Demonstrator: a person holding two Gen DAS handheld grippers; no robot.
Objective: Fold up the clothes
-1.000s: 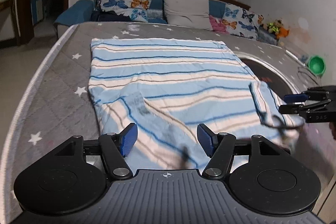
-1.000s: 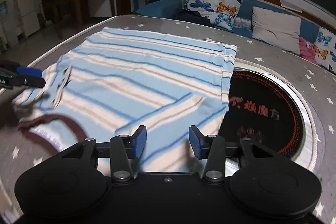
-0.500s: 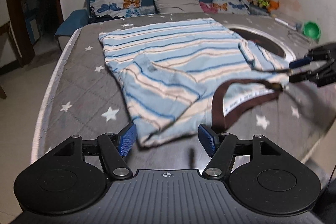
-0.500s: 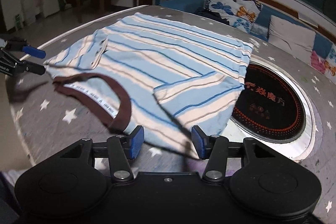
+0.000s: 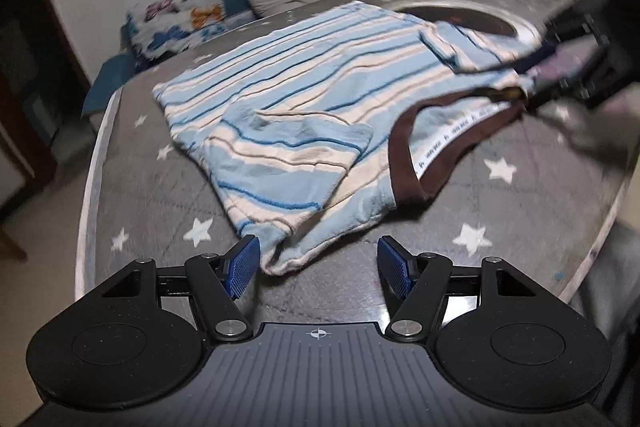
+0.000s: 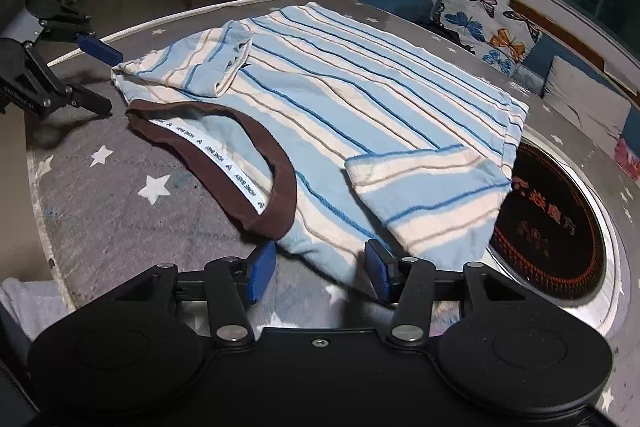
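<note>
Gripping not yet made: left gripper (image 5: 318, 265) and right gripper (image 6: 318, 269) fingers spread at striped shirt (image 6: 340, 87) shoulders. Risk judged: folded sleeves (image 6: 432, 195) dislodged if single layer pinched.

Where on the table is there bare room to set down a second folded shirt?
Bare star-print tablecloth lies between the brown collar and the near table edge, and another strip left of the striped shirt, toward the sofa. It is crowded on the other side: the shirt's sleeve overlaps the round black hotplate. Both grippers are open at the near shoulders.
</note>
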